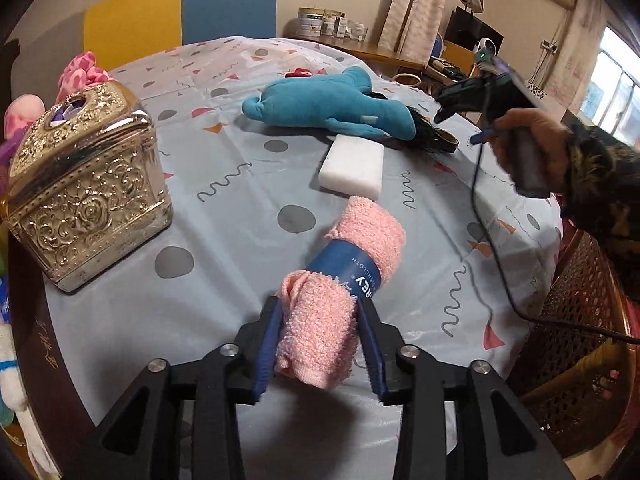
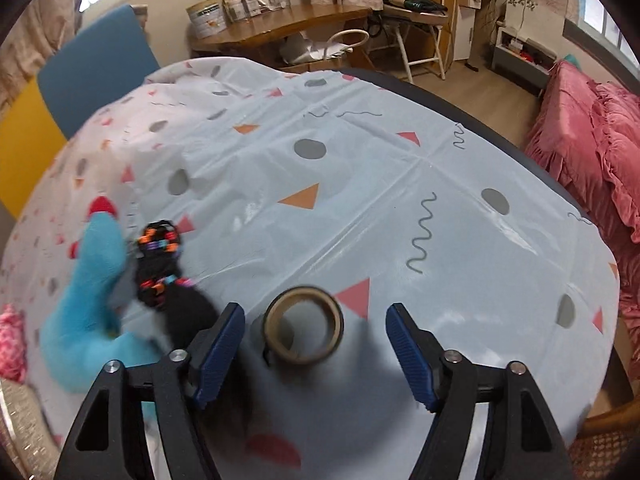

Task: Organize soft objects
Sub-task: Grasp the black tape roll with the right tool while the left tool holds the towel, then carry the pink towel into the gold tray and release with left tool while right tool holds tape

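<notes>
A rolled pink towel (image 1: 340, 276) with a blue paper band lies on the patterned tablecloth (image 1: 240, 264). Its near end sits between the blue pads of my left gripper (image 1: 320, 340); the left pad touches it, a thin gap shows at the right pad, and the roll looks unsqueezed. Beyond it lie a white sponge block (image 1: 352, 168) and a teal plush toy (image 1: 328, 108). My right gripper (image 2: 316, 312) hangs open over a brown tape roll (image 2: 304, 332), with nothing gripped. In the right wrist view the teal plush (image 2: 88, 312) and a black hairpiece with coloured beads (image 2: 160, 264) lie to the left.
An ornate gold tissue box (image 1: 84, 184) stands at the left, with pink plush toys (image 1: 80, 74) behind it. A person's hand (image 1: 532, 152) holds the right gripper, whose cable trails over the table edge. A wicker chair (image 1: 580, 332) stands at the right, a pink bed (image 2: 592, 144) beyond.
</notes>
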A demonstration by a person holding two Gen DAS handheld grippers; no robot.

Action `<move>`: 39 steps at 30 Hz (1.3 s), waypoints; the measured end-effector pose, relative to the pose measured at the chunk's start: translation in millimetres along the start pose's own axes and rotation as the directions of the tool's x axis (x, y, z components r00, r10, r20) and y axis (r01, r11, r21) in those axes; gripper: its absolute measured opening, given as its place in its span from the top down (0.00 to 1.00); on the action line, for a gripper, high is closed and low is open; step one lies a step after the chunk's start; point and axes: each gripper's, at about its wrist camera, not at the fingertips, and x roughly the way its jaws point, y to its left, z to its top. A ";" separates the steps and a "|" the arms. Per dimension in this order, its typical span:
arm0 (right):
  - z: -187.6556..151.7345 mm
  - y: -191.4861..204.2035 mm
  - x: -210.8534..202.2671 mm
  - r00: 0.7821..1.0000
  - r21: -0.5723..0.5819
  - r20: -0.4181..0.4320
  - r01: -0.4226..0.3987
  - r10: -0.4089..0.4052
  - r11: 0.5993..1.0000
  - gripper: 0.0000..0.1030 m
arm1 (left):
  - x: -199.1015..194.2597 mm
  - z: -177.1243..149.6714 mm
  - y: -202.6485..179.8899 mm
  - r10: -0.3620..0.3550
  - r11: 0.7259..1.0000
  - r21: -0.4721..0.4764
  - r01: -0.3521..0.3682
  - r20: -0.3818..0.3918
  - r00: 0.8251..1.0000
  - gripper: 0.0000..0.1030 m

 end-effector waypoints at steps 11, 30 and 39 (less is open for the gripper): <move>-7.5 6.1 23.2 0.996 -0.115 -0.071 0.044 -0.052 0.992 0.47 | 1.4 -3.0 -1.1 -0.005 1.000 -0.017 0.004 -0.012 1.000 0.38; -4.4 9.9 24.1 0.996 -0.146 -0.074 0.040 -0.051 0.989 0.48 | 23.1 40.1 -36.2 0.115 0.967 0.232 -0.106 -0.023 0.993 0.43; -6.3 12.6 26.6 0.997 -0.174 -0.069 0.022 -0.034 0.985 0.51 | 47.2 26.7 -26.6 0.097 0.984 0.162 -0.079 -0.105 0.990 0.64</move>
